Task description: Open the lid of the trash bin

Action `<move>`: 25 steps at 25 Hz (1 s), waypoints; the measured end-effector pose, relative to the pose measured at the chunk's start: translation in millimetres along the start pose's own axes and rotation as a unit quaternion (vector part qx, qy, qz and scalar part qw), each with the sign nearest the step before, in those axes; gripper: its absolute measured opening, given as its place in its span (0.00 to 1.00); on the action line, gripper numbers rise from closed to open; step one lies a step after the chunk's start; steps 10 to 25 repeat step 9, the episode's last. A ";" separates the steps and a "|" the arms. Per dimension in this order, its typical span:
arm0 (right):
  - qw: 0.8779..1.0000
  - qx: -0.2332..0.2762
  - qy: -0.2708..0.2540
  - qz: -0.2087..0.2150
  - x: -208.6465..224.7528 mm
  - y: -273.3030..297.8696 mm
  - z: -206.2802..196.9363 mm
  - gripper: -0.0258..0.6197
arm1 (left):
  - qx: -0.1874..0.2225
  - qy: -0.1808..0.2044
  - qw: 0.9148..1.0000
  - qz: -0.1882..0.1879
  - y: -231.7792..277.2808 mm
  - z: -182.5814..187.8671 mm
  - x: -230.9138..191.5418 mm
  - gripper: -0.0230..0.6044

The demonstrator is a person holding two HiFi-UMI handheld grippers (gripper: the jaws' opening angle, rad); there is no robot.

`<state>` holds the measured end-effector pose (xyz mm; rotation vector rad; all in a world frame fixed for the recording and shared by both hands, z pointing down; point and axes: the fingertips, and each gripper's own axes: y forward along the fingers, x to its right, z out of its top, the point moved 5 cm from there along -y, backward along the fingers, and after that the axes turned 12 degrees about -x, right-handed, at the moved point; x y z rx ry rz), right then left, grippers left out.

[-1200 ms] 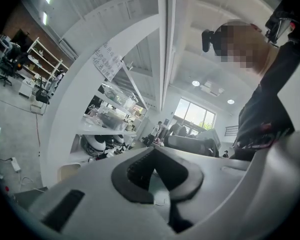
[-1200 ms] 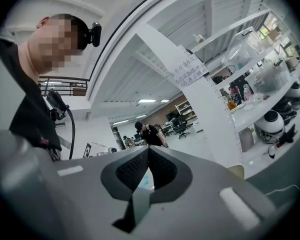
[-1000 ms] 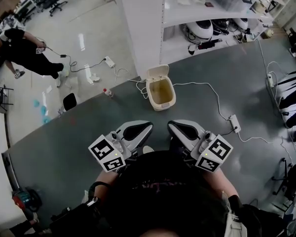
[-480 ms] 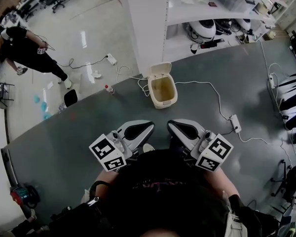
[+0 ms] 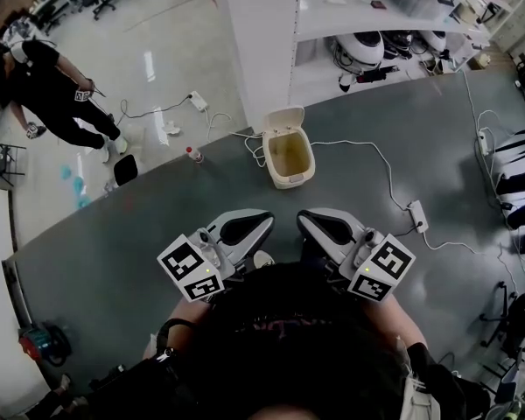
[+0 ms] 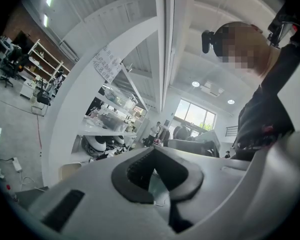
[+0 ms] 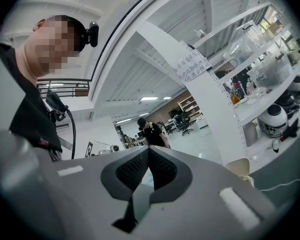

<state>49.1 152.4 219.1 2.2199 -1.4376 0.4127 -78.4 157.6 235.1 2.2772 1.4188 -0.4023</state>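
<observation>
A: Whereabouts of the trash bin (image 5: 288,157)?

B: Out on the grey floor (image 5: 157,234), straight ahead, well apart from both grippers, just beside a white cable (image 5: 381,169).

A: And the lid (image 5: 283,118)?

B: Already up, standing at the far rim, seemingly leaning back enough to stay put with no help. Inside of the bin open to view.

A: Left gripper (image 5: 264,220)?

B: Drawn in close to the body, pointing level toward the bin. Pads (image 6: 139,172) pressed together at the tips, pinching nothing.

A: Right gripper (image 5: 304,220)?

B: Much the same. Alongside the left, pads (image 7: 132,172) closed on each other, empty.

A: Why held like that?

B: Most likely a resting pose, tucked in and side by side, with nothing within reach and nothing to grip. Judging from the raised lid, task as good as done.

A: Anything to mind?

B: Only the cable next to the bin, if stepping nearer. Easy to snag underfoot and tug the light bin along.
</observation>
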 end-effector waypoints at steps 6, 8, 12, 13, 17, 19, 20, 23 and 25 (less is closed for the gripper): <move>1.000 0.001 0.005 0.003 4.4 -7.5 -1.6 0.05 | -0.007 0.006 1.000 -0.005 9.6 -1.7 7.9 0.04; 1.000 0.001 0.006 0.005 5.0 -8.6 -1.4 0.05 | -0.007 0.003 1.000 -0.004 10.6 -2.1 7.7 0.04; 1.000 0.001 0.007 0.006 5.3 -8.9 -1.2 0.05 | -0.008 0.002 1.000 -0.004 10.9 -2.1 7.4 0.04; 1.000 0.001 0.007 0.006 5.3 -8.9 -1.2 0.05 | -0.008 0.002 1.000 -0.004 10.9 -2.1 7.4 0.04; 1.000 0.001 0.007 0.006 5.3 -8.9 -1.2 0.05 | -0.008 0.002 1.000 -0.004 10.9 -2.1 7.4 0.04; 1.000 0.001 0.007 0.006 5.3 -8.9 -1.2 0.05 | -0.008 0.002 1.000 -0.004 10.9 -2.1 7.4 0.04; 1.000 0.001 0.007 0.006 5.3 -8.9 -1.2 0.05 | -0.008 0.002 1.000 -0.004 10.9 -2.1 7.4 0.04; 1.000 0.001 0.007 0.006 5.3 -8.9 -1.2 0.05 | -0.008 0.002 1.000 -0.004 10.9 -2.1 7.4 0.04; 1.000 0.001 0.007 0.006 5.3 -8.9 -1.2 0.05 | -0.008 0.002 1.000 -0.004 10.9 -2.1 7.4 0.04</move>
